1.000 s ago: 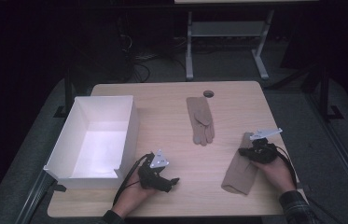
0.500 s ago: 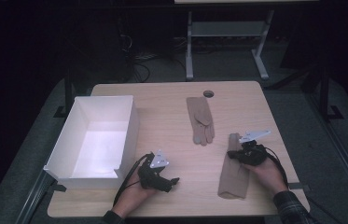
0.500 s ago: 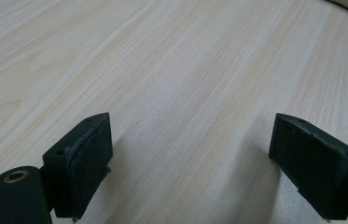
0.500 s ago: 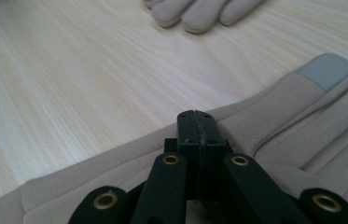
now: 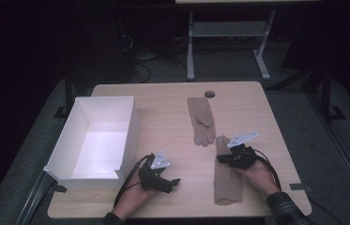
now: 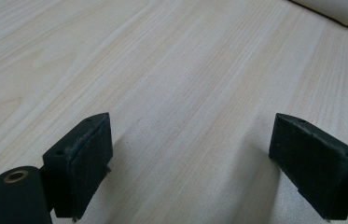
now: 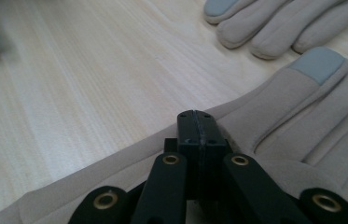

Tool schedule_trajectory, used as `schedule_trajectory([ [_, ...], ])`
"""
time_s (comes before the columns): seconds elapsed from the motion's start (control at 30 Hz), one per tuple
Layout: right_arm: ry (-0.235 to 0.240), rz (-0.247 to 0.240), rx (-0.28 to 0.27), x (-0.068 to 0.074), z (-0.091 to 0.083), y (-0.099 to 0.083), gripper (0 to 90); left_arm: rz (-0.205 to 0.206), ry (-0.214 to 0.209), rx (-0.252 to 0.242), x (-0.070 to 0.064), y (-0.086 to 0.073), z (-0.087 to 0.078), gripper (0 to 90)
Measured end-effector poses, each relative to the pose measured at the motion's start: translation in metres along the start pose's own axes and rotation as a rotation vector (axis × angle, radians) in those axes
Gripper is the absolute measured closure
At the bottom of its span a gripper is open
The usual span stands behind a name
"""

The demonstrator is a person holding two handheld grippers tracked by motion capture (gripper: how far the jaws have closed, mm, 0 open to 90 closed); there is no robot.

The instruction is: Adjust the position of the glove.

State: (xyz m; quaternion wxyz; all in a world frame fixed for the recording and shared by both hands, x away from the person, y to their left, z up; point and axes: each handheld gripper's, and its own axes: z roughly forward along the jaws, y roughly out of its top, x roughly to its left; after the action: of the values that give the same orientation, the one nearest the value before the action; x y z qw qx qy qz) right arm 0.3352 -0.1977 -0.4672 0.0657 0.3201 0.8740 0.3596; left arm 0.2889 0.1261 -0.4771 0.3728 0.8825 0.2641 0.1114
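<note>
Two beige gloves lie on the wooden table. The far glove (image 5: 201, 119) lies flat mid-table, fingers toward me; its fingertips (image 7: 274, 28) show at the top of the right gripper view. The near glove (image 5: 226, 180) lies at the right front, grey pad on one fingertip (image 7: 318, 65). My right gripper (image 5: 221, 159) rests on this glove's left edge, its jaws pressed together (image 7: 197, 128) with fabric pinched. My left gripper (image 5: 174, 182) sits low over bare wood at the front centre, open (image 6: 190, 158), nothing between its pads.
A white open box (image 5: 69, 140) stands at the table's left; its corner (image 6: 339, 11) shows in the left gripper view. A small dark round hole (image 5: 209, 93) sits near the far edge. Metal stand legs (image 5: 191, 47) rise on the floor behind the table.
My right gripper has slid left and the near glove has shifted left with it. The left gripper has stayed put.
</note>
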Motion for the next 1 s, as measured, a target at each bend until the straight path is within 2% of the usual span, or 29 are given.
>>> schedule_trajectory([
  [0.3,0.003,-0.007,-0.014,0.002,-0.002,-0.001,88.1,0.0,0.0,0.002,0.0,0.0,0.0,12.7],
  [0.33,0.007,0.011,-0.069,-0.001,-0.011,0.0,87.3,0.0,0.0,-0.001,0.0,0.0,0.0,12.8],
  [0.37,0.007,0.011,-0.069,-0.001,-0.011,0.0,87.3,0.0,0.0,-0.001,0.0,0.0,0.0,12.7],
  [0.43,-0.011,0.02,-0.119,-0.005,-0.023,-0.001,84.6,-0.002,0.0,-0.003,0.0,0.0,0.0,12.7],
  [0.47,-0.031,0.043,-0.138,-0.009,-0.031,-0.005,79.8,-0.001,0.0,-0.003,0.0,0.0,0.0,12.7],
  [0.5,-0.031,0.043,-0.138,-0.009,-0.031,-0.005,79.8,-0.001,0.0,-0.004,0.0,0.0,0.0,12.7],
  [0.63,-0.089,0.062,-0.136,-0.019,-0.041,-0.019,63.4,-0.001,0.001,-0.004,0.0,0.0,0.0,12.7],
  [0.73,-0.124,0.097,-0.146,-0.022,-0.049,-0.029,50.1,-0.003,0.002,-0.005,0.0,0.0,0.0,12.7],
  [0.77,-0.146,0.109,-0.152,-0.024,-0.054,-0.037,42.1,-0.003,0.002,-0.005,0.0,0.0,0.0,12.7],
  [0.8,-0.146,0.109,-0.152,-0.024,-0.054,-0.037,42.1,-0.003,0.002,-0.005,0.0,0.0,0.0,12.7],
  [1.0,-0.191,0.136,-0.122,-0.03,-0.057,-0.061,28.0,-0.003,0.002,-0.005,0.0,0.0,0.0,12.7],
])
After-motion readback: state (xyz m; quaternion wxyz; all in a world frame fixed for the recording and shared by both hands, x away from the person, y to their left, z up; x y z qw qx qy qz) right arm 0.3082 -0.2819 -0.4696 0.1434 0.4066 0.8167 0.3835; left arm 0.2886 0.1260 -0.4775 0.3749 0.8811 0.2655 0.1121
